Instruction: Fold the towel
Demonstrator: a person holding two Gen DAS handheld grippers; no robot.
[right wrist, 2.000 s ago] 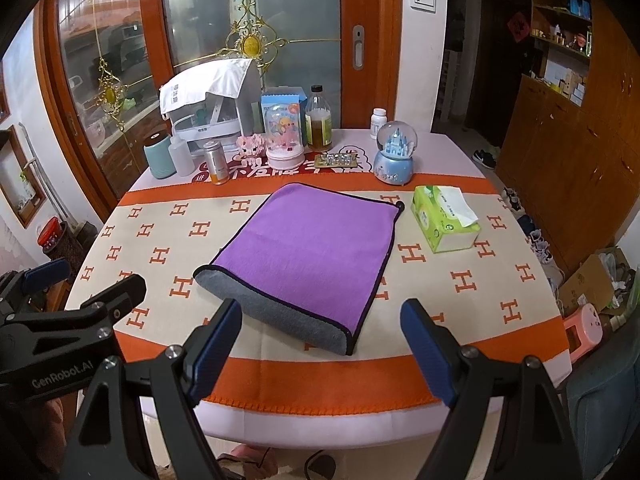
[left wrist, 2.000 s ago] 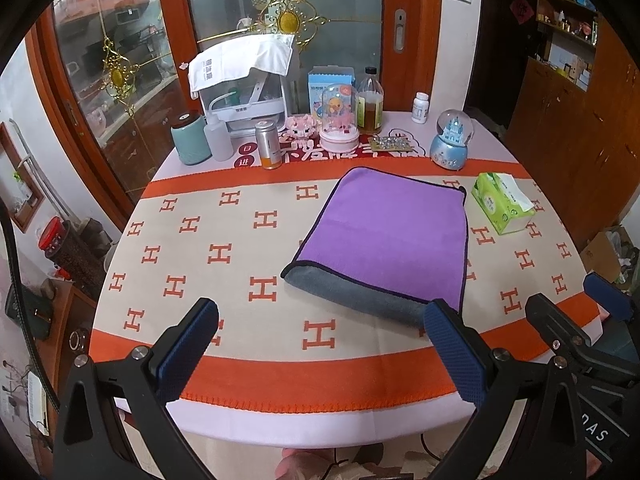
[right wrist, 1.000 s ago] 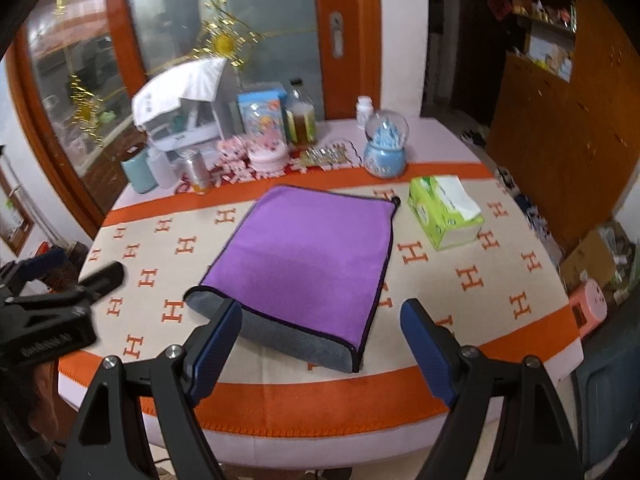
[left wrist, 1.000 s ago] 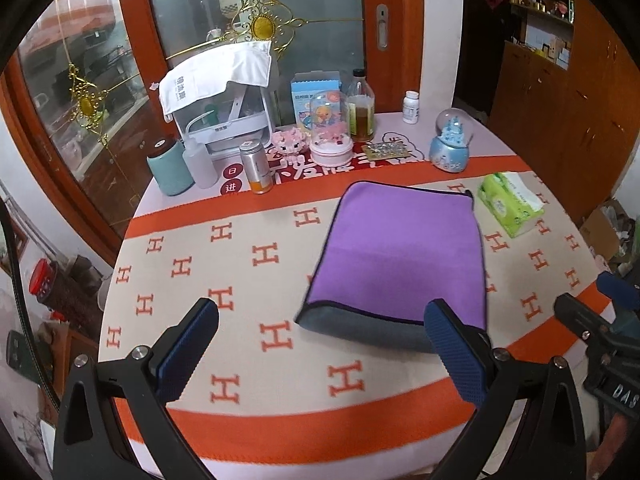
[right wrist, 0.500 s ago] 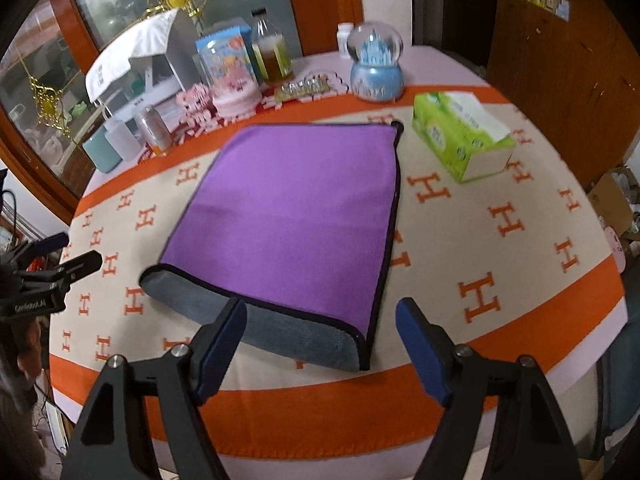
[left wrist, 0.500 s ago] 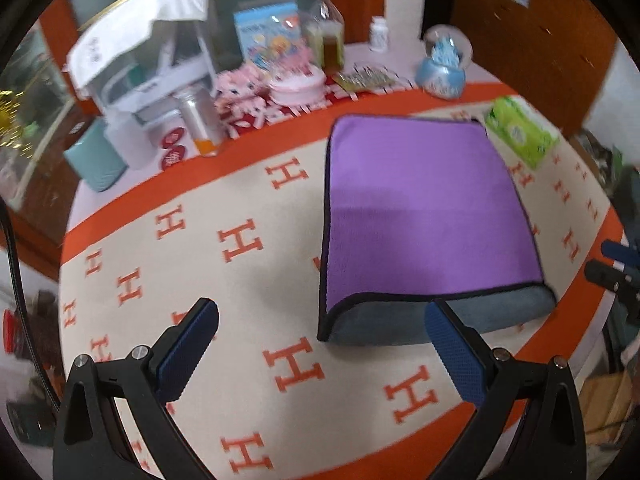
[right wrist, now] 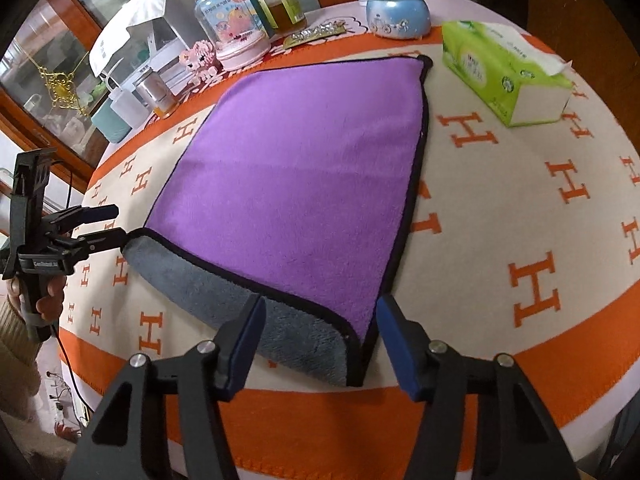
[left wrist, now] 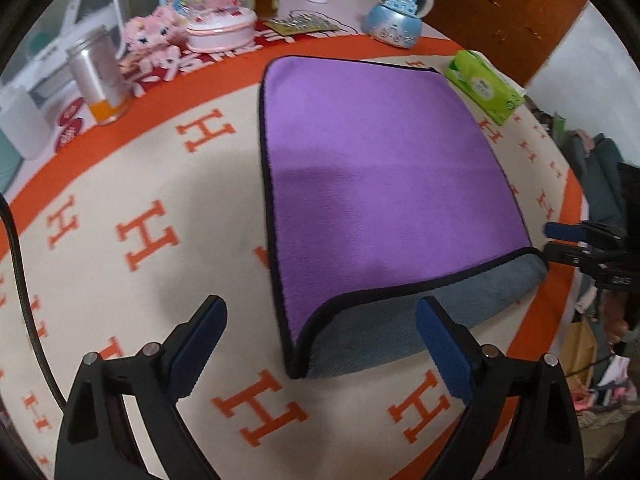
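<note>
A purple towel [left wrist: 380,184] with black edging lies folded once on the round table, its grey underside showing along the near fold [left wrist: 392,332]. My left gripper [left wrist: 320,344] is open, its jaws either side of the towel's near left corner, just above it. In the right wrist view the towel [right wrist: 304,184] fills the middle. My right gripper [right wrist: 320,340] is open over the near right corner [right wrist: 352,360]. Each gripper also shows in the other's view: the right gripper [left wrist: 568,244] at the towel's right corner, the left gripper [right wrist: 100,224] at the left corner.
A green tissue box [right wrist: 504,68] sits right of the towel. At the table's back stand a snow globe [right wrist: 396,4], a bottle [right wrist: 280,0], a pink dish [left wrist: 220,30], a can [left wrist: 100,76] and a white rack [right wrist: 136,40]. The tablecloth [right wrist: 520,220] is cream with orange H marks.
Both grippers moved forward and down from beyond the table's edge to the towel's near corners. The right jaws have narrowed somewhat. The towel has not moved.
</note>
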